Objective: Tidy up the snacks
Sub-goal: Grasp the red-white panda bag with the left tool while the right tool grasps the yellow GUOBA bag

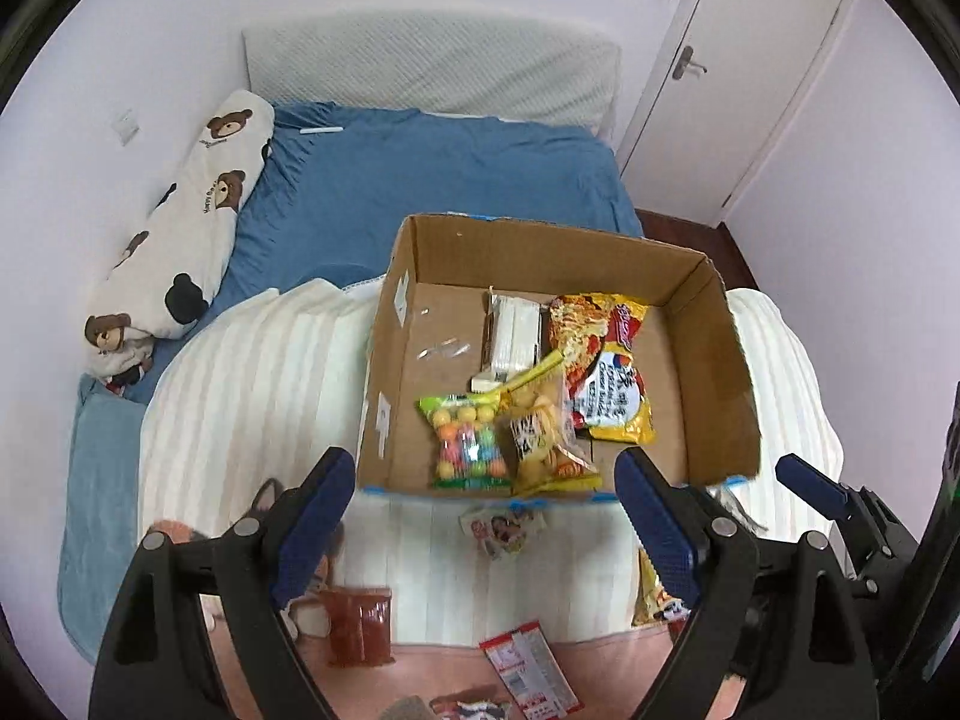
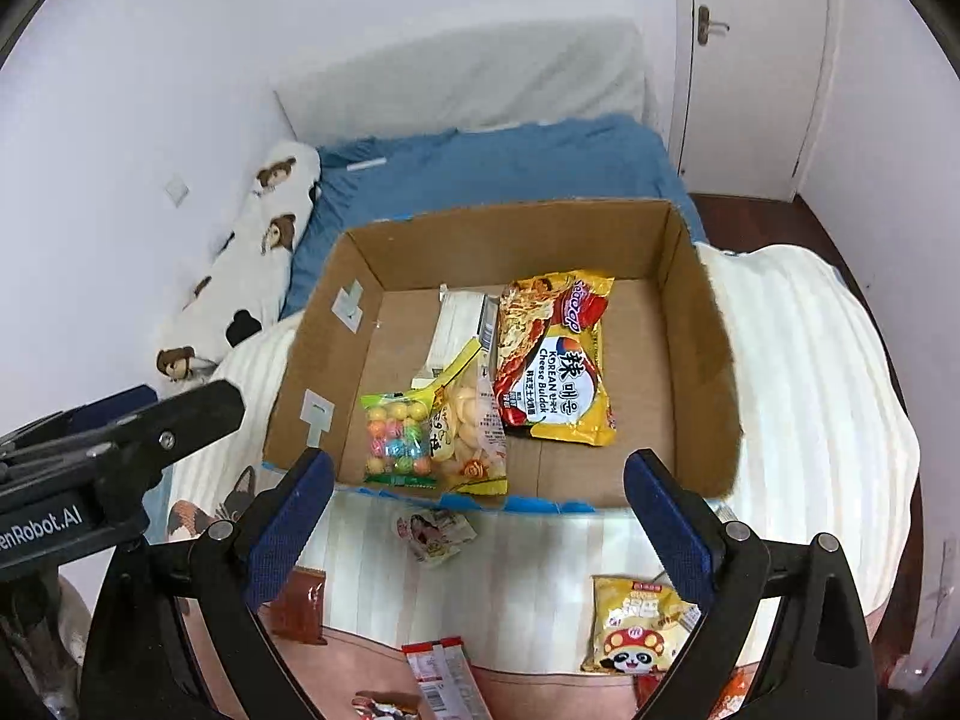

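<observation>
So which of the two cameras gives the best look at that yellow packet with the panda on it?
The right wrist view. There the panda snack packet lies on the blanket in front of the cardboard box, its cartoon front mostly visible. In the left wrist view only a sliver of it shows behind a gripper finger.

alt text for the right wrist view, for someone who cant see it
An open cardboard box on a bed holds a noodle packet, a bag of coloured candy balls and other snacks. The right gripper hangs open and empty above loose packets on a striped blanket.
</observation>
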{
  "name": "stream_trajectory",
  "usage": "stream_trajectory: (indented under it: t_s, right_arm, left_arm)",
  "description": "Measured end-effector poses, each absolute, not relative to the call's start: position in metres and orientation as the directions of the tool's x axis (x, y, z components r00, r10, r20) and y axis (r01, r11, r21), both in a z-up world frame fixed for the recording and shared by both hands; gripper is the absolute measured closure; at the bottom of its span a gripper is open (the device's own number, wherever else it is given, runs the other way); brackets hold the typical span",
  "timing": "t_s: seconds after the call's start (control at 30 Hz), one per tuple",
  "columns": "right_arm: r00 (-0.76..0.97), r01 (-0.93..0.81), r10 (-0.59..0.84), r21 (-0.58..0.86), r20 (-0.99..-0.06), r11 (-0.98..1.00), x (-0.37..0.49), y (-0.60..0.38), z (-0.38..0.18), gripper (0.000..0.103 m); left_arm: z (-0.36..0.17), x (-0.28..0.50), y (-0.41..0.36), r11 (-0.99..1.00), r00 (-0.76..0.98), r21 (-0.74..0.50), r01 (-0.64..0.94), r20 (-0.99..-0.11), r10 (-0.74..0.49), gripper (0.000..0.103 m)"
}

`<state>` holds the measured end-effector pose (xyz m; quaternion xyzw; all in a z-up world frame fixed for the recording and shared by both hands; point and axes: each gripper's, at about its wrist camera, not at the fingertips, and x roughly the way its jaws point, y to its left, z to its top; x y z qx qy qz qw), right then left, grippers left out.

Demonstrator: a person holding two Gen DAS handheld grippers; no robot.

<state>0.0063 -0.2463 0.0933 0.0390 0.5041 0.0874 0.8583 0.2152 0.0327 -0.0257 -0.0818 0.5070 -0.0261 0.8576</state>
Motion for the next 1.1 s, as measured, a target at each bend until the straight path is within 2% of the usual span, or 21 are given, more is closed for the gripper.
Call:
stream_trajectory:
  t_s: [0.07,0.1,0.13,0.2,0.23,0.37,0.53,0.6,0.7,0.87,0.9,0.93,0.97,1.03,1.07,1.1]
  right_arm:
    - [0.461,-0.094,0.199,0.176,-0.865,0.980,-0.008,-0.253,0.089,0.005]
    - [0.449,-0.087,0.211,0.193,-0.868,0.977,-0.014,-0.258,0.086,0.012]
    - [0.436,-0.082,0.227,0.213,-0.871,0.974,-0.022,-0.263,0.082,0.025]
    - [0.399,-0.046,0.244,0.246,-0.884,0.968,-0.040,-0.278,0.068,0.039]
    - [0.386,-0.031,0.255,0.263,-0.887,0.964,-0.048,-0.286,0.062,0.042]
    - [0.328,0.053,0.254,0.287,-0.910,0.957,-0.084,-0.321,0.030,0.042]
    - [0.243,0.202,0.245,0.297,-0.938,0.933,-0.116,-0.367,-0.009,0.039]
    - [0.228,0.236,0.229,0.282,-0.946,0.930,-0.126,-0.381,-0.017,0.038]
    - [0.209,0.271,0.201,0.254,-0.957,0.928,-0.134,-0.401,-0.027,0.029]
    - [0.212,0.240,0.177,0.227,-0.961,0.944,-0.112,-0.402,-0.034,0.029]
    - [0.212,0.216,0.160,0.205,-0.964,0.955,-0.103,-0.395,-0.036,0.029]
    - [0.211,0.199,0.146,0.189,-0.967,0.962,-0.097,-0.389,-0.040,0.029]
    - [0.212,0.185,0.139,0.179,-0.967,0.966,-0.087,-0.384,-0.045,0.029]
    - [0.185,0.147,0.091,0.119,-0.979,0.982,-0.069,-0.368,-0.059,0.029]
    - [0.173,0.135,0.070,0.094,-0.982,0.986,-0.061,-0.362,-0.066,0.029]
    - [0.159,0.121,0.056,0.076,-0.986,0.990,-0.054,-0.356,-0.075,0.029]
  left_arm:
    - [-0.030,0.196,0.034,0.984,0.482,-0.173,-0.053,-0.867,-0.126,0.014]
    - [-0.037,0.185,0.036,0.982,0.471,-0.176,-0.074,-0.874,-0.121,0.014]
    - [-0.047,0.173,0.038,0.978,0.451,-0.184,-0.102,-0.885,-0.119,0.014]
    - [-0.072,0.153,0.042,0.967,0.400,-0.214,-0.139,-0.905,-0.143,0.014]
    - [-0.085,0.145,0.043,0.961,0.369,-0.223,-0.161,-0.917,-0.151,0.014]
    - [-0.166,0.112,0.047,0.934,0.164,-0.262,-0.241,-0.960,-0.227,0.014]
    - [-0.244,0.070,0.045,0.905,-0.023,-0.285,-0.315,-0.951,-0.308,0.014]
    - [-0.264,0.058,0.040,0.900,-0.078,-0.292,-0.323,-0.940,-0.333,0.014]
    - [-0.284,0.047,0.031,0.898,-0.110,-0.297,-0.324,-0.931,-0.347,0.014]
    - [-0.297,0.048,0.013,0.904,-0.110,-0.305,-0.300,-0.930,-0.351,0.014]
    - [-0.299,0.050,0.010,0.906,-0.103,-0.304,-0.295,-0.933,-0.346,0.016]
    - [-0.300,0.053,0.007,0.908,-0.093,-0.301,-0.293,-0.936,-0.340,0.024]
    - [-0.300,0.054,0.005,0.912,-0.082,-0.292,-0.289,-0.941,-0.327,0.028]
    - [-0.298,0.058,0.003,0.921,-0.066,-0.276,-0.276,-0.950,-0.304,0.046]
    - [-0.295,0.060,0.002,0.928,-0.048,-0.258,-0.270,-0.959,-0.280,0.050]
    - [-0.293,0.062,0.002,0.933,-0.032,-0.248,-0.261,-0.964,-0.265,0.050]
